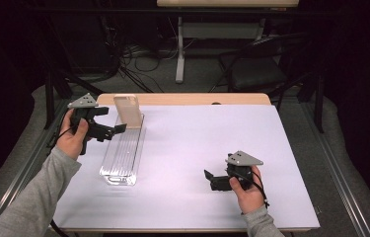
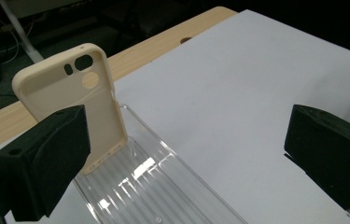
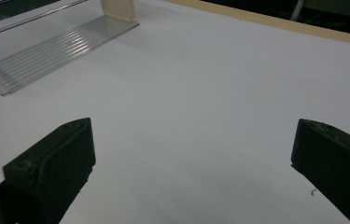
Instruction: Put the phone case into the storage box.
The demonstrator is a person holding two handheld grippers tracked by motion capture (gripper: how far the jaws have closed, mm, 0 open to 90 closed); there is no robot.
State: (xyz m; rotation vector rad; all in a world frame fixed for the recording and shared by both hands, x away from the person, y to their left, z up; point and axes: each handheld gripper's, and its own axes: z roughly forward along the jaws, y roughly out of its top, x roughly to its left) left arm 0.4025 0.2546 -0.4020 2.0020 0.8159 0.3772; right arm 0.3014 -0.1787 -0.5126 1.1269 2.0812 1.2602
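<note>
A cream-coloured phone case (image 1: 127, 111) stands nearly upright at the far end of a clear ribbed plastic tray (image 1: 121, 153), its lower edge inside the tray and its top leaning slightly away. Its hollow inner side, with the camera cut-outs near the top, faces the left. The long narrow tray lies flat on the left part of the white table surface, running from near to far.

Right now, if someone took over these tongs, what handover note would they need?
Left tongs: open, empty, beside the phone case.
Right tongs: open, empty, low over the bare white table.
Phone case: cream, standing upright at the far end of the clear tray.
Done: case seated in the tray, nothing gripped.
Left: probably just back the left tongs away without tipping the case.
</note>
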